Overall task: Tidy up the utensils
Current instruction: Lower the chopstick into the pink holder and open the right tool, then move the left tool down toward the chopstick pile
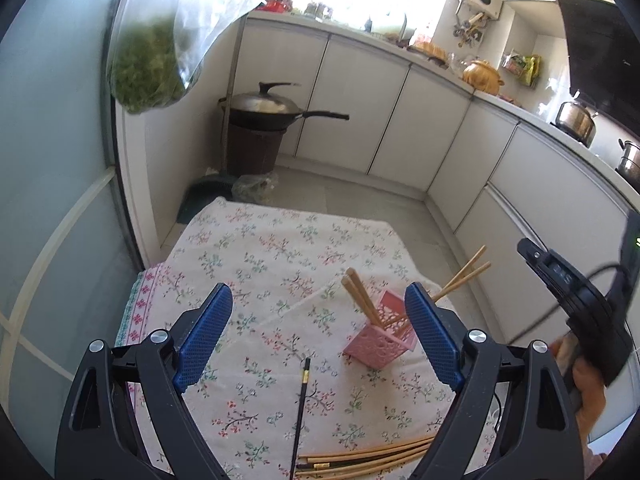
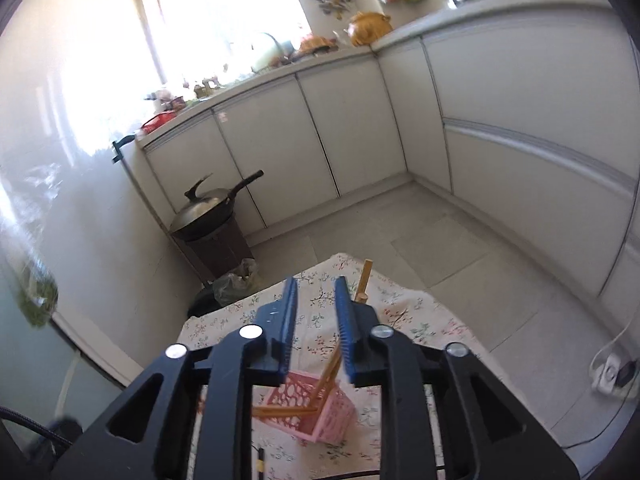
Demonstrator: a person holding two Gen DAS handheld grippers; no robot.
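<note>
A pink perforated basket [image 1: 380, 340] [image 2: 320, 408] stands tilted on the floral tablecloth [image 1: 280, 248]. Several wooden chopsticks [image 1: 360, 300] stick out of it, two of them leaning right [image 1: 466, 276]. My left gripper [image 1: 318, 290] is open wide above the cloth, its right finger just beside the basket. My right gripper [image 2: 315, 282] hovers over the basket with its jaws a little apart. One wooden chopstick [image 2: 365, 276] rises from the basket behind its right finger, not pinched. A black chopstick [image 1: 302, 408] and a bundle of wooden ones [image 1: 372, 458] lie near the front edge.
A lidded wok [image 1: 260, 112] sits on a brown bin by the wall, with a dustpan and a plastic bag on the floor below. A bag of greens [image 1: 148, 68] hangs at the upper left. White cabinets [image 2: 360, 140] line the room. A power strip [image 2: 612, 372] lies on the floor.
</note>
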